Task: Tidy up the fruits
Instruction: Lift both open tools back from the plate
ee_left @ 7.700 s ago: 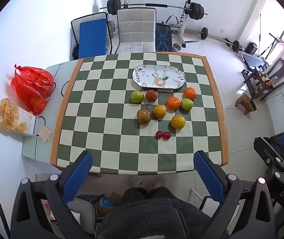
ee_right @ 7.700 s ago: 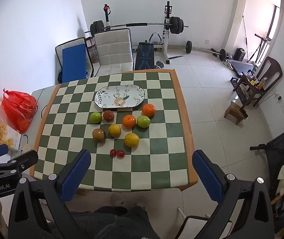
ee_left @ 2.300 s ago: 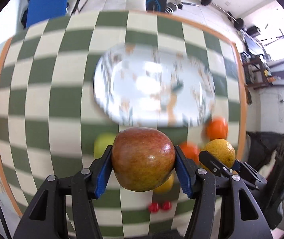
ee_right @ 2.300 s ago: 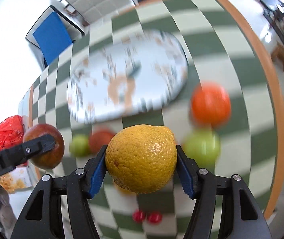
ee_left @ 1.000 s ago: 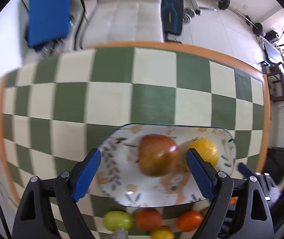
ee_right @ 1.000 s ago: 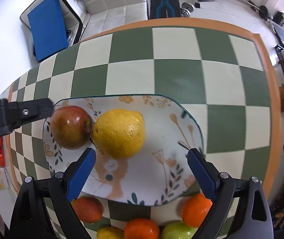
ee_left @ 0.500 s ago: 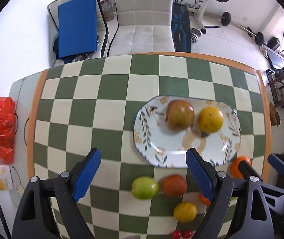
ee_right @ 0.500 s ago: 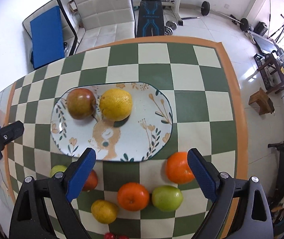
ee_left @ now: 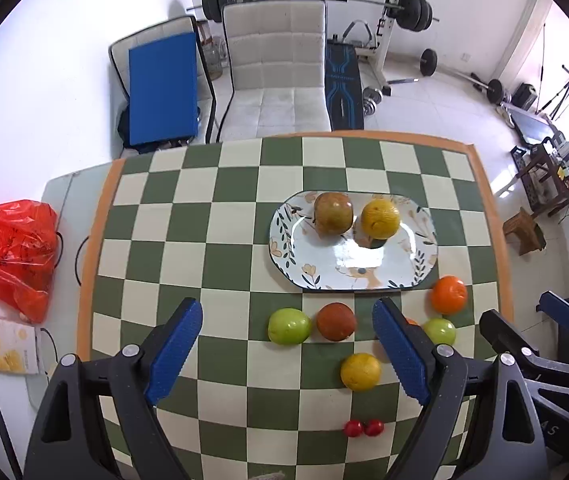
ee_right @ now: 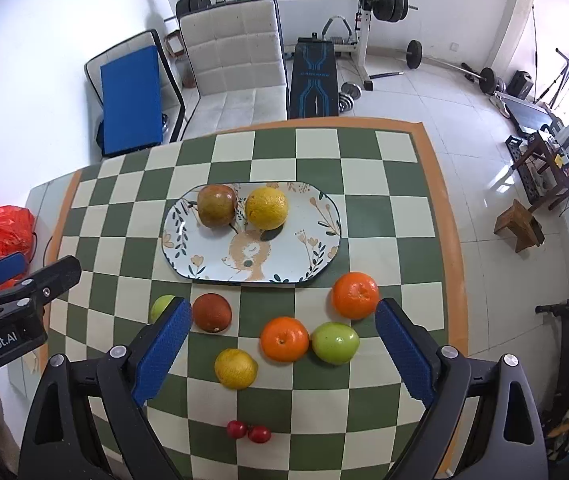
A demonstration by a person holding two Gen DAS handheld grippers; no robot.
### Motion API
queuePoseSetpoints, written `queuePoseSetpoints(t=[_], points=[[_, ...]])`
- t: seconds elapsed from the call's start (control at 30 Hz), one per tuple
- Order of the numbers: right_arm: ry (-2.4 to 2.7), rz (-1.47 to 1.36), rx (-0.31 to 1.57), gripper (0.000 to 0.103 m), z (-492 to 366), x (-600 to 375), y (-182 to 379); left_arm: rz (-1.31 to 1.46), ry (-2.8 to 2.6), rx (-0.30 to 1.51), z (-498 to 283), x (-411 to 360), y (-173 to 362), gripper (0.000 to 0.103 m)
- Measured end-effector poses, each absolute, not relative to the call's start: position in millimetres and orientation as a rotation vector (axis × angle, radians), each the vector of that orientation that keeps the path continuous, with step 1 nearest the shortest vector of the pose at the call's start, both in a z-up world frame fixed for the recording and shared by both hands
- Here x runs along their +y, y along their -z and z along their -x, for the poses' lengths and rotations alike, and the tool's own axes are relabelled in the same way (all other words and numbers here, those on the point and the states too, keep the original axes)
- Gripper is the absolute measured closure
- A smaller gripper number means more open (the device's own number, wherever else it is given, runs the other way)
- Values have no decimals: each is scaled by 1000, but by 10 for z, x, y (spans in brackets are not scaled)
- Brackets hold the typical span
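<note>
Hovering above a checked table (ee_right: pixel 364 208), both tongs hang with their jaws wide apart and nothing between them. The left tongs (ee_left: pixel 287 354) and right tongs (ee_right: pixel 282 346) sit side by side over the near edge, pointing forward at the fruit.

Ahead of both lies an oval plate (ee_right: pixel 316 240) painted with leaves and a deer. Two fruits rest on its far half, touching: a russet apple (ee_right: pixel 217 205) on the left and a yellow citrus (ee_right: pixel 266 208) on the right. The near half of the plate is bare, probably left free for more fruit.

Loose fruit lies on the table between the plate and the tongs. Framed by the right tongs are a brown-red fruit (ee_right: pixel 212 312), a mandarin (ee_right: pixel 284 339), a green apple (ee_right: pixel 335 343), an orange (ee_right: pixel 355 295) just beyond it, and a small yellow citrus (ee_right: pixel 236 368). A second green apple (ee_left: pixel 289 326) sits ahead of the left tongs. Two cherries (ee_right: pixel 248 432) lie nearest, touching.

Judging by this, sorting has only begun: two fruits are plated, the rest wait, and each open tong is placed to drop onto the fruit before it.
</note>
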State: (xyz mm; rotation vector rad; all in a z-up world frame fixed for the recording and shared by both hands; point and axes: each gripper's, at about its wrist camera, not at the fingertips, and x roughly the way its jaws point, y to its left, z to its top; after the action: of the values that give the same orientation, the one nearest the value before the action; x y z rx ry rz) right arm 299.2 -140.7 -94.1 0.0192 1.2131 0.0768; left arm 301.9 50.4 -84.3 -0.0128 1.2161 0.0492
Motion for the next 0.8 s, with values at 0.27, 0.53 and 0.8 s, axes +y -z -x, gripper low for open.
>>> queuePoseSetpoints(t=[0.27, 0.53, 0.8], points=[[-69, -84, 1164, 8, -2628, -1556, 572, 34, -43, 1173, -2699, 477, 568, 16], [-70, -148, 1168, 8, -2563, -1688, 631, 30, -49, 1202, -2726, 452, 650, 3], [-79, -310, 1430, 8, -2858, -1841, 1935, 27, -150, 1363, -3002, 698, 1537, 0]])
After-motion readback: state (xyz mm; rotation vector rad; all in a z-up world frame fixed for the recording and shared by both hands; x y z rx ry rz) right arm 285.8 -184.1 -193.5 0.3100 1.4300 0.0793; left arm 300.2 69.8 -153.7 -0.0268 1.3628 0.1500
